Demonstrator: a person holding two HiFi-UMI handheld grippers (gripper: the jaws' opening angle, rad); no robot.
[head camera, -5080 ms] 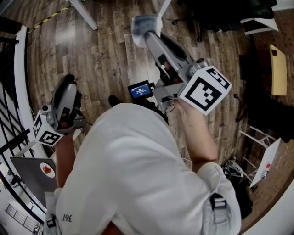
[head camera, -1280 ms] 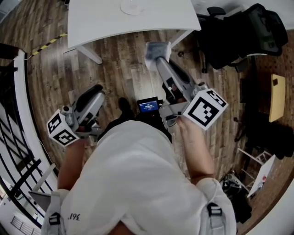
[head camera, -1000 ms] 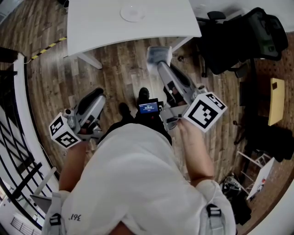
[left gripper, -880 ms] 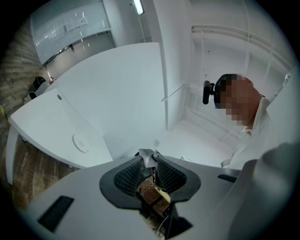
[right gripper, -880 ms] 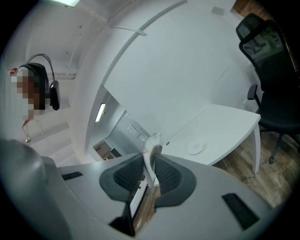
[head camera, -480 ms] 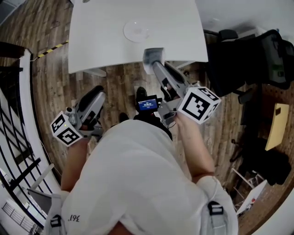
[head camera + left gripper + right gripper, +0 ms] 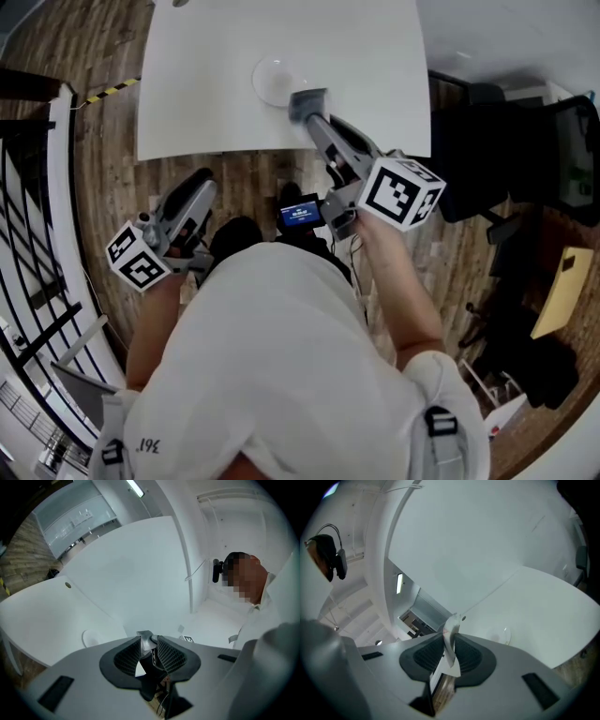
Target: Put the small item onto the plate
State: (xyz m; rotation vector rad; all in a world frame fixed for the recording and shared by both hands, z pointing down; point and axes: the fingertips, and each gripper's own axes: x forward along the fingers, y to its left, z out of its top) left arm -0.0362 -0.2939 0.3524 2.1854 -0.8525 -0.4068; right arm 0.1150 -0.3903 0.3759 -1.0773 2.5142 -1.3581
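Clearly our right gripper (image 7: 449, 645) has its jaws pressed together on the small item (image 7: 452, 627), a thin white packet that stands on edge between the pads and sticks out past the tips. From its own view, the plate (image 7: 500, 635) lies ahead and a little to the right on the white table (image 7: 543, 606), lower than the packet. In the head view the packet sits at the right edge of the plate, but we cannot tell from there how high it hangs above it.

Our left gripper (image 7: 148, 644) has its jaws nearly together too, with a small grey-white piece (image 7: 146, 638) pinched at the tips. What this piece is, we cannot say. In the head view this gripper is held low at our left side, above the wooden floor (image 7: 103, 178) and short of the table edge.

As for progress, we judge that the pick-up is done and the carrying is almost finished, because the packet is in hand and has reached the plate's border. The plate itself looks empty. What is left is to bring the packet fully over the plate, lower it, and open the jaws so that it rests inside the rim.
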